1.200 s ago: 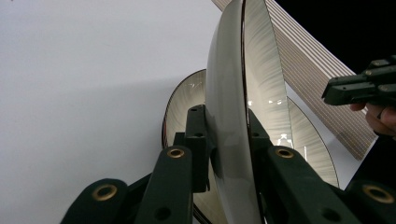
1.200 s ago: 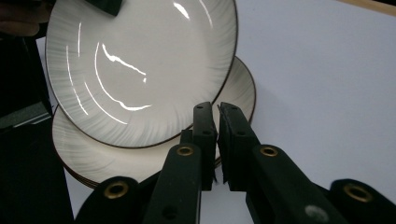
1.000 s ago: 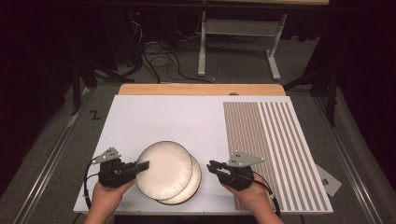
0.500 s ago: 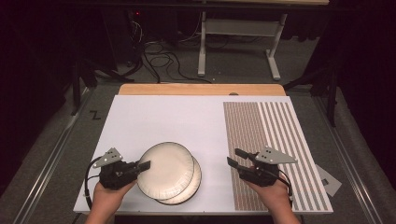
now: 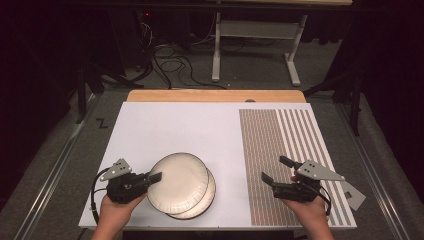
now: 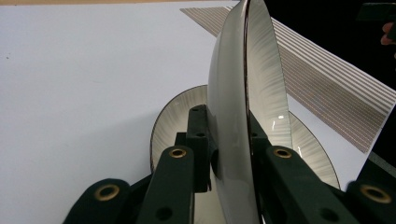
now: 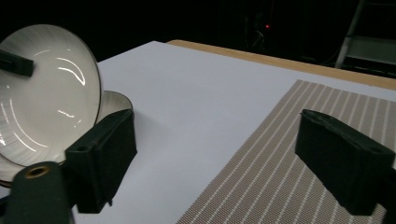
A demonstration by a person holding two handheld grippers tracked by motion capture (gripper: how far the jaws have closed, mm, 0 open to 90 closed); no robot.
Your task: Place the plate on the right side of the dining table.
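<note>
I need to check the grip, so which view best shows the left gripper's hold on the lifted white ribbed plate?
The left gripper view: the left gripper clamps the lifted white ribbed plate at its rim. The high view shows it small; the right gripper view shows one fingertip on the plate's face.

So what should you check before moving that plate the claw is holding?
1. Left claw shut on the top plate rim: ok.
2. Top plate lifted off the bottom plate: tilted up, ok.
3. Right claw, jaws just opened, holding nothing: ok.
4. Right claw away from both plates, over the striped mat: ok.
5. Free room on the white table: ok.
6. Grip firm enough: cannot tell.
</note>
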